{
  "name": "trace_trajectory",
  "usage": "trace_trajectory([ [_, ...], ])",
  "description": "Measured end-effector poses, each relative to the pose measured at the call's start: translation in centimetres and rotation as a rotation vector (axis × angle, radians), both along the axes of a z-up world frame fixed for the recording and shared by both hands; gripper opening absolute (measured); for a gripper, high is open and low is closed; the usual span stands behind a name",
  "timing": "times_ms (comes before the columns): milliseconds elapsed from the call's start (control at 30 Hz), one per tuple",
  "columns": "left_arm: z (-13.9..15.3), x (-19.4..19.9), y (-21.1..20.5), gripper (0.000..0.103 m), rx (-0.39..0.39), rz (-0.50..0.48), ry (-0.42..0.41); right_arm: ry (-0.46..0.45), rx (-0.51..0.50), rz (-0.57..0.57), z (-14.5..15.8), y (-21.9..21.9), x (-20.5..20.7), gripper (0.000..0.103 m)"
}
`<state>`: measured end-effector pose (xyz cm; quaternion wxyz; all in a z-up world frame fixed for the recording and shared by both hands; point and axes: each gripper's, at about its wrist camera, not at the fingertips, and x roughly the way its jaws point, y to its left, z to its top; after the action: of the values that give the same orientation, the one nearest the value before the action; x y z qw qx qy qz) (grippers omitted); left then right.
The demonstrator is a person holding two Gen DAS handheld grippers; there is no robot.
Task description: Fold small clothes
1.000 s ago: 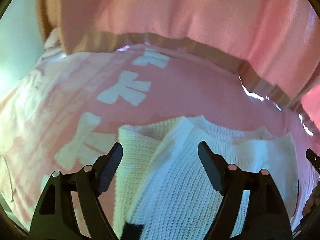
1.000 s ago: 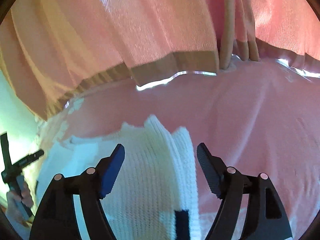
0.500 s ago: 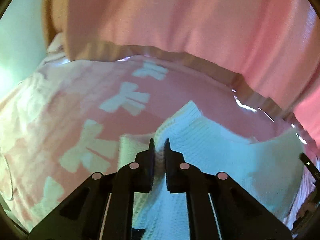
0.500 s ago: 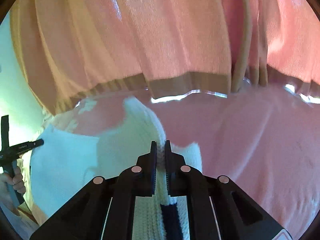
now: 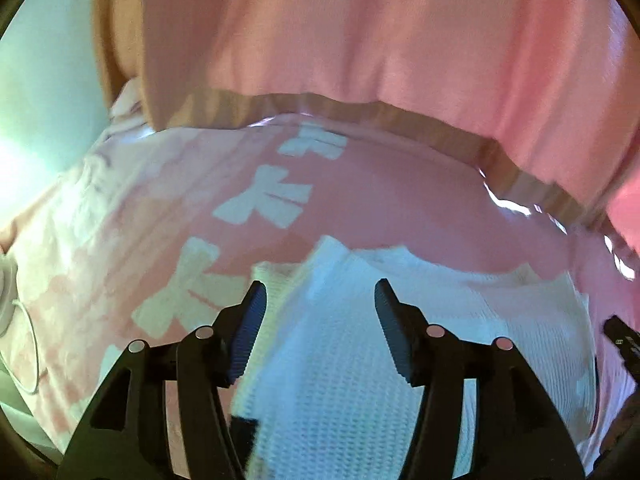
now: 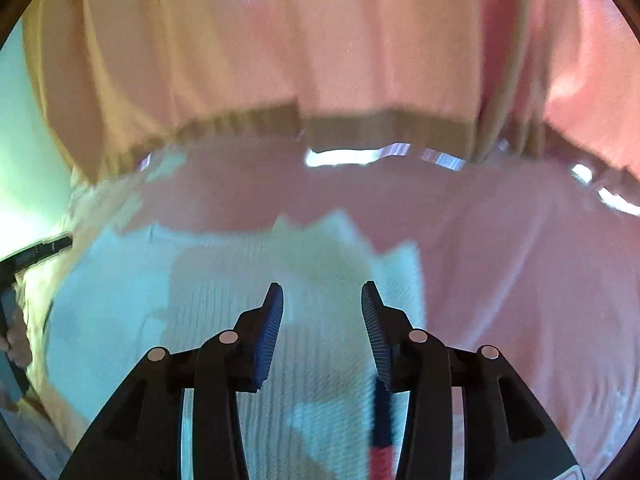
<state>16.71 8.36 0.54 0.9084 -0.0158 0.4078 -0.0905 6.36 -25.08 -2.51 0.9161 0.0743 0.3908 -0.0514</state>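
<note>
**White knit garment on a pink bed cover, both hand-held grippers parting**

Left wrist view: the left hand-held gripper (image 5: 318,300) stands above the white knit garment (image 5: 340,360), its jaws partly apart and opening; the knit shows between the blue pads, which do not press it. The garment lies crumpled on a pink bed cover (image 5: 400,208) printed with white bows (image 5: 268,202). A pink curtain (image 5: 360,40) with a tan hem hangs behind.

Right wrist view: the right hand-held gripper (image 6: 322,304) hovers over the same garment's right edge, jaws narrower yet opening, pads clear of the cloth. A dark blue and red trim (image 6: 382,432) shows near the right finger. The picture is motion-blurred.
</note>
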Motion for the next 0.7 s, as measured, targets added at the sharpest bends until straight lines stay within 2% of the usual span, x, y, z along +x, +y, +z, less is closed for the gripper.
trace_trajectory([
  [33,-0.5,0.0,-0.8,0.055,0.017,-0.023,0.017,0.057,-0.006,0.020,-1.3,0.2,0.6,0.025],
  [100,-1.9,0.2,-1.9,0.055,0.054,-0.053,0.057,0.162,-0.071,0.002,-3.8,-0.2,1.3,0.010],
  [167,-3.8,0.5,-2.6,0.055,0.131,-0.067,0.112,0.147,-0.032,-0.014,-4.0,-1.8,0.9,0.008],
  [233,-5.0,0.7,-2.5,0.055,0.156,-0.058,0.129,0.123,-0.019,-0.073,-3.0,-2.7,0.1,0.006],
  [300,-4.9,0.4,-2.4,0.055,0.151,-0.059,0.112,0.077,0.018,-0.072,-1.9,-3.1,-1.1,0.007],
  [333,-4.8,0.2,-2.4,0.055,0.153,-0.064,0.104,0.070,0.013,-0.069,-1.7,-2.9,-1.3,0.011],
  [400,-4.6,-0.1,-2.4,0.055,0.150,-0.067,0.100,0.077,-0.012,-0.078,-1.9,-2.9,-1.7,0.016],
  [467,-4.7,-0.4,-2.5,0.055,0.160,-0.069,0.104,0.105,0.006,-0.093,-2.4,-3.4,-1.7,0.023],
  [533,-4.5,-0.8,-2.7,0.055,0.164,-0.069,0.105,0.111,0.031,-0.102,-2.5,-3.4,-1.7,0.046],
  [600,-4.4,-1.0,-2.9,0.056,0.161,-0.068,0.105,0.102,0.015,-0.106,-2.4,-3.0,-2.2,0.056],
  [667,-4.4,-1.2,-3.1,0.056,0.161,-0.068,0.105,0.118,0.011,-0.097,-2.9,-2.6,-1.7,0.055],
  [700,-4.5,-1.2,-3.2,0.057,0.165,-0.069,0.104,0.128,0.016,-0.092,-3.3,-2.5,-1.4,0.042],
])
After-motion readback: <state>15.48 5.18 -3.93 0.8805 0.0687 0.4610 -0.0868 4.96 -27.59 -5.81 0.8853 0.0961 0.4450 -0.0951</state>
